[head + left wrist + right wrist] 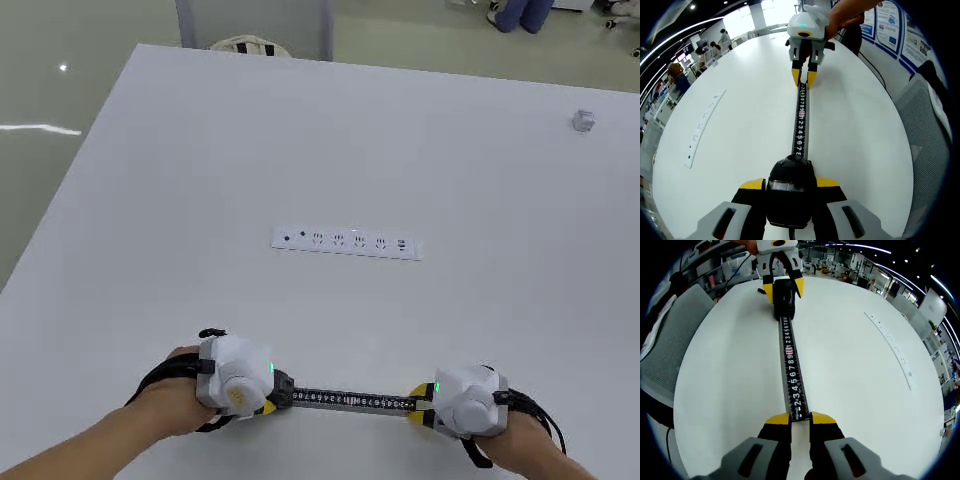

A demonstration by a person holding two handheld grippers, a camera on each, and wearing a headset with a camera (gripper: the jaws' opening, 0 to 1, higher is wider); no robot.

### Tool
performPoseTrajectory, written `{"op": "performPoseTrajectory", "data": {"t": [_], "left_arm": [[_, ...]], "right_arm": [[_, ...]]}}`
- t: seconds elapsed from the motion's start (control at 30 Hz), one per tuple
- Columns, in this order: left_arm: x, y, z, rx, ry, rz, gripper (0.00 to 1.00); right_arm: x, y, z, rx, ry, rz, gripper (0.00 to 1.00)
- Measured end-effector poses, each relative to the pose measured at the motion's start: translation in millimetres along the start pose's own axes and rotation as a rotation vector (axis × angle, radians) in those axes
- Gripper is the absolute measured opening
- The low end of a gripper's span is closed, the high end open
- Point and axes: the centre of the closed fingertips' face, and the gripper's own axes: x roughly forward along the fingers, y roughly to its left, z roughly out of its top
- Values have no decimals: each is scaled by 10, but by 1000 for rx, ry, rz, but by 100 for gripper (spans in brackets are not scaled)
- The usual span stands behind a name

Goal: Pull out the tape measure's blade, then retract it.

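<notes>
Black case point(790, 202) is clamped by the left gripper point(790, 183), blade tip point(797, 407) pinched by the right gripper point(800, 418). Whip-back could be caused by an abrupt release.

A white tabletop point(180, 200) is seen from above. At its near edge the left gripper point(274, 394) is held in a hand point(175, 398), its jaws closed around the dark tape measure case point(284, 391). The blade point(350, 401) is stretched flat to the right gripper point(419, 403), where its end is pinched. A white power strip point(346, 243) lies mid-table, well apart from both.
</notes>
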Motion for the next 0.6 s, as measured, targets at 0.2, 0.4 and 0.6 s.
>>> {"op": "performPoseTrajectory", "data": {"t": [0.2, 0.4, 0.6], "left_arm": [[3, 0, -4, 0, 0, 1, 32], [0, 1, 0, -2, 2, 3, 32], [5, 3, -2, -5, 3, 4, 32]], "right_arm": [[-1, -3, -22, 2, 2, -1, 12], [-25, -19, -96, 13, 2, -4, 12], [-66, -29, -156, 19, 3, -9, 12]]}}
